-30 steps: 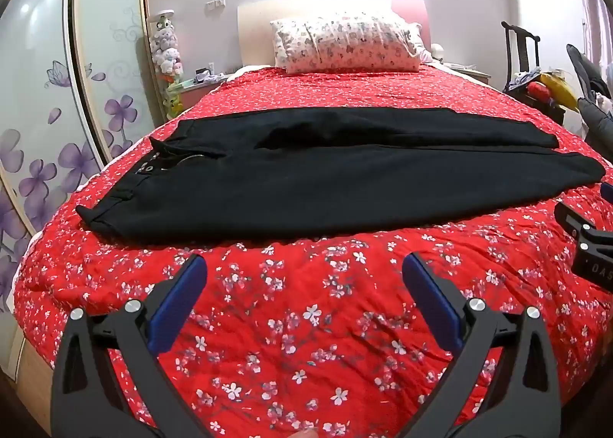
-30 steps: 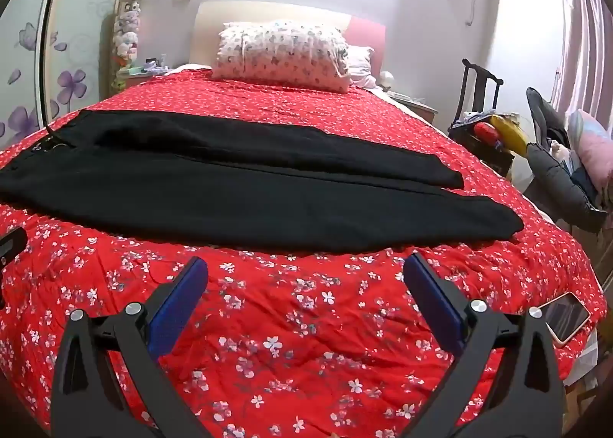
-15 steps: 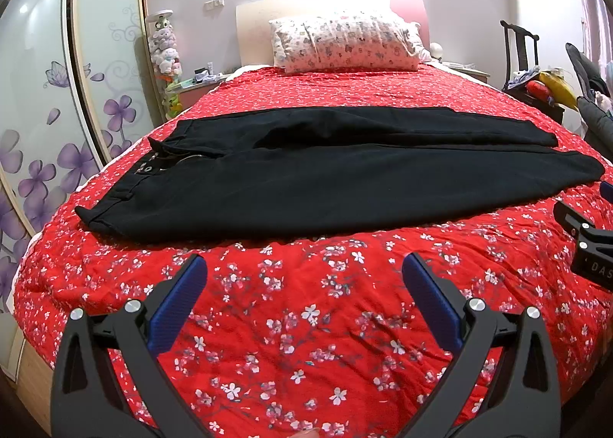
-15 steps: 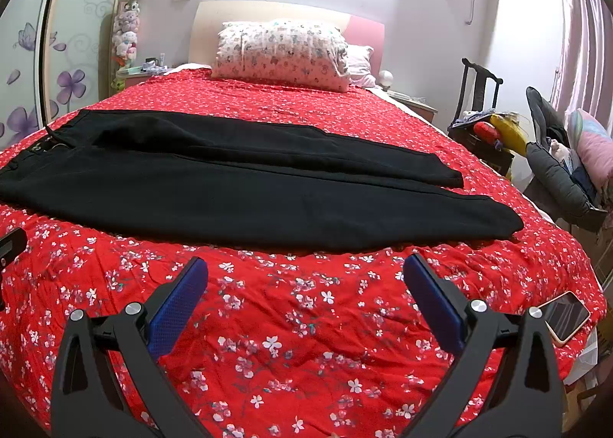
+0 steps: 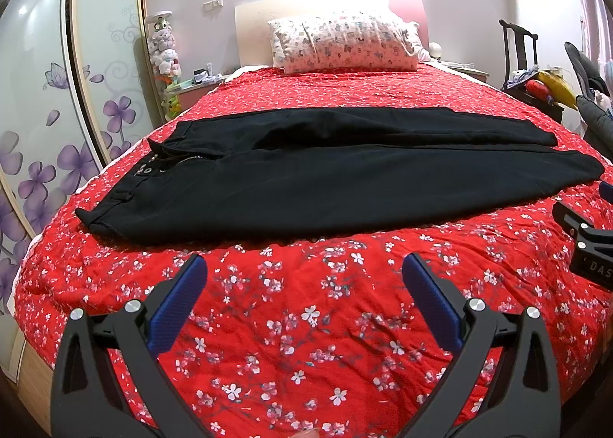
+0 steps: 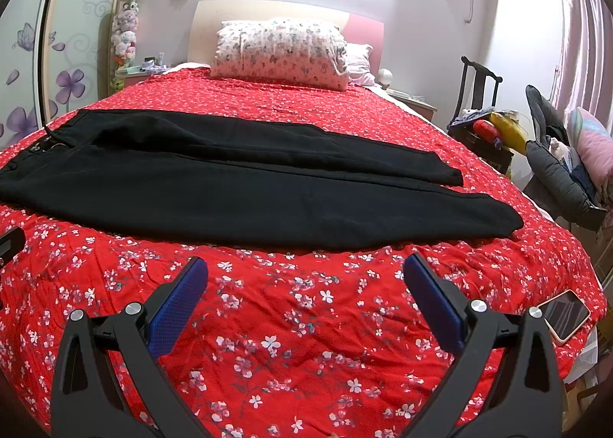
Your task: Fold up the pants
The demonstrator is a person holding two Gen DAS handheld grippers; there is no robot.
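a pair of black cotton-like trousers (image 5: 345, 177) lies flat across a bed covered by a red quilt printed with small white blossoms (image 5: 306, 304), waistband toward my left, the two leg hems toward my right. the legs lie side by side, the far one slightly overlapped by the near one. my left gripper (image 5: 304, 277) hovers above the quilt just short of the near edge of the trousers, its blue-padded jaws spread wide and holding nothing. my right gripper (image 6: 306, 277) hovers likewise, jaws wide apart and empty, nearer the hem end. i judge the fabric soft, limp and light, likely to sag and drag on the quilt rather than slide. the sensible holds look to be the near waistband corner (image 5: 90, 217) for my left and the near leg hem (image 6: 505, 219) for my right, pinching one full layer
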